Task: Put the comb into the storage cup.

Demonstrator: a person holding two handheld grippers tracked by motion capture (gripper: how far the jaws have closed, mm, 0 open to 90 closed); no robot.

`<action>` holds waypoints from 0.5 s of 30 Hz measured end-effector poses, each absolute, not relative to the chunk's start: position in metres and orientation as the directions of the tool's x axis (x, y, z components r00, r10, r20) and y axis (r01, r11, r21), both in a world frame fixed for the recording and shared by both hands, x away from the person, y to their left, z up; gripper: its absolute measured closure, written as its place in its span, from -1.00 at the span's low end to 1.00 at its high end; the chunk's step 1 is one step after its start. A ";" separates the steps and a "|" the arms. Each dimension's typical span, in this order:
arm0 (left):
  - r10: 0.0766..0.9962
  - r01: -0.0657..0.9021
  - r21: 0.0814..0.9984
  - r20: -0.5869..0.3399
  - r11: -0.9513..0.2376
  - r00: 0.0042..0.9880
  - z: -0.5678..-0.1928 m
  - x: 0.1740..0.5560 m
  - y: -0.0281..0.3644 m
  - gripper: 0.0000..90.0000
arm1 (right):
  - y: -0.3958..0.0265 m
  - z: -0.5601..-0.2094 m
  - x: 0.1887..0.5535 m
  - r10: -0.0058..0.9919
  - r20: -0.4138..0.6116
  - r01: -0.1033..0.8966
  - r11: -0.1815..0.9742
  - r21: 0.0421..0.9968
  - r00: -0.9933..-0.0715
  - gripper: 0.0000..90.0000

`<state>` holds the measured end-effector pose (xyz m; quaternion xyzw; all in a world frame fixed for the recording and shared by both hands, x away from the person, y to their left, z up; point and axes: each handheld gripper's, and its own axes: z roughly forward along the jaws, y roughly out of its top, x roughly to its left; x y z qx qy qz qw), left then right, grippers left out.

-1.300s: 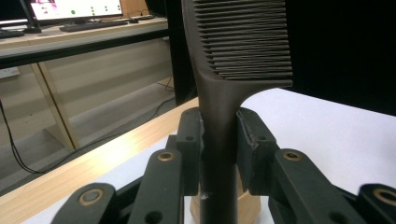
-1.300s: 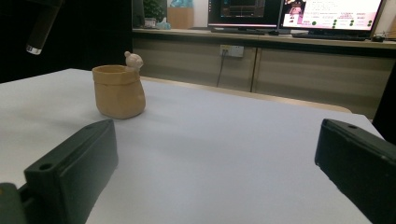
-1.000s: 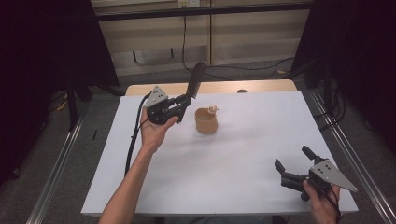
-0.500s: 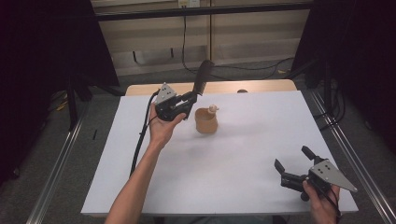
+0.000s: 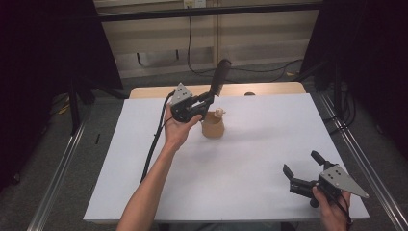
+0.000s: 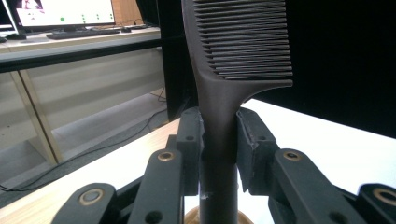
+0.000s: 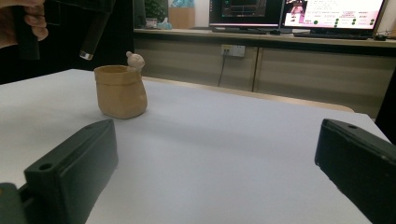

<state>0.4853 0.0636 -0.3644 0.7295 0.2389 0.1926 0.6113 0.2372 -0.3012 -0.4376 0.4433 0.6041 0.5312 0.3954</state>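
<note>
The two black fingers [image 6: 189, 140] of the left gripper [image 5: 208, 100] are clamped on the handle of a black comb [image 6: 233, 70], one pad pressed to each side of the handle just below where the teeth begin. In the left gripper view the comb stands straight up between them, teeth fanning out above and the handle running down past the pads. From the high view the comb [image 5: 220, 77] tilts up and away from the left hand [image 5: 177, 130], which holds the gripper above the far middle of the white counter [image 5: 240, 192]. Directly beneath the comb's lower end sits a small tan pot [image 5: 212, 129] with a tiny figure at its rim; the handle tip hangs just above the pot's mouth, not touching it. Well apart, at the near right corner of the counter, the right gripper [image 5: 303, 168] rests low in the right hand [image 5: 332, 211], its fingers spread wide with nothing between them.
</note>
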 end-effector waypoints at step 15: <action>0.586 0.117 0.985 -0.020 -0.128 0.810 -0.375 0.495 0.048 0.62 | -0.301 -0.438 0.237 0.954 -0.003 0.121 0.042 0.992 -0.300 -1.00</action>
